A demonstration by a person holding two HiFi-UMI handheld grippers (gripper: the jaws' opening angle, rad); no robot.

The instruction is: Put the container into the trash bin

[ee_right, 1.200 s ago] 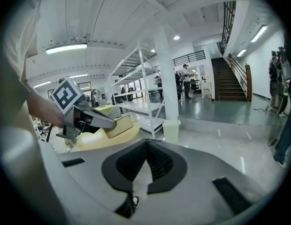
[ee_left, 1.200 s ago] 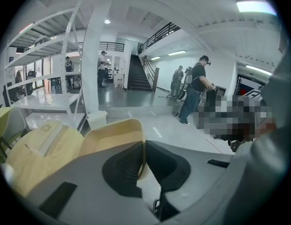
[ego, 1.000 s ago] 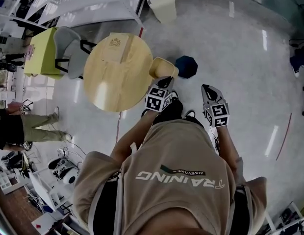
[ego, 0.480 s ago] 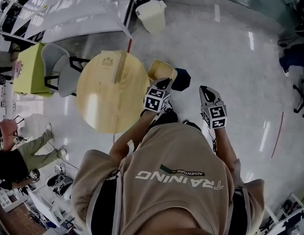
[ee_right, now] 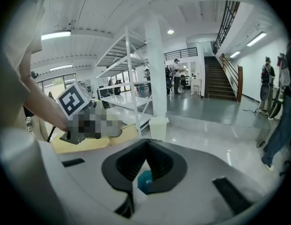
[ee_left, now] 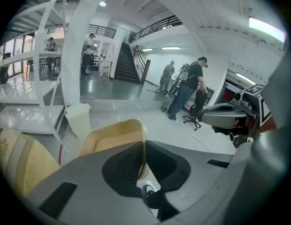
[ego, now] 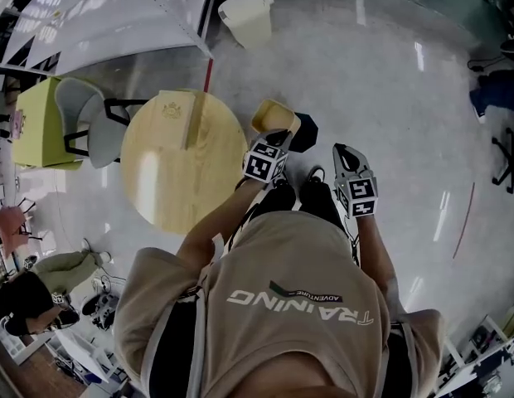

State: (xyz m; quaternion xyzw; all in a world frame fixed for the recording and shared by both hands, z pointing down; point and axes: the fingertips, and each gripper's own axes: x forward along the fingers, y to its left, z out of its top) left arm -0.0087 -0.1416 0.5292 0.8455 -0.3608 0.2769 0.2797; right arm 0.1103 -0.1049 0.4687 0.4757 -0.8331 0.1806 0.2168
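Clearly it's the carrying step: left tongs (ego: 278, 137) pinch the container's (ego: 272, 115) wall at frame centre, beside the worktop (ego: 178, 164), right tongs (ego: 343, 151) pressed together on nothing, so next calls for reaching the bin (ego: 247, 16), well apart at top, and letting go above it.

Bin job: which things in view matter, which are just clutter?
Job:
- container, pinched in left gripper
- cream trash bin

Lying about:
- round wooden table
- grey chair
- dark blue hexagonal object
- right gripper, shut, empty
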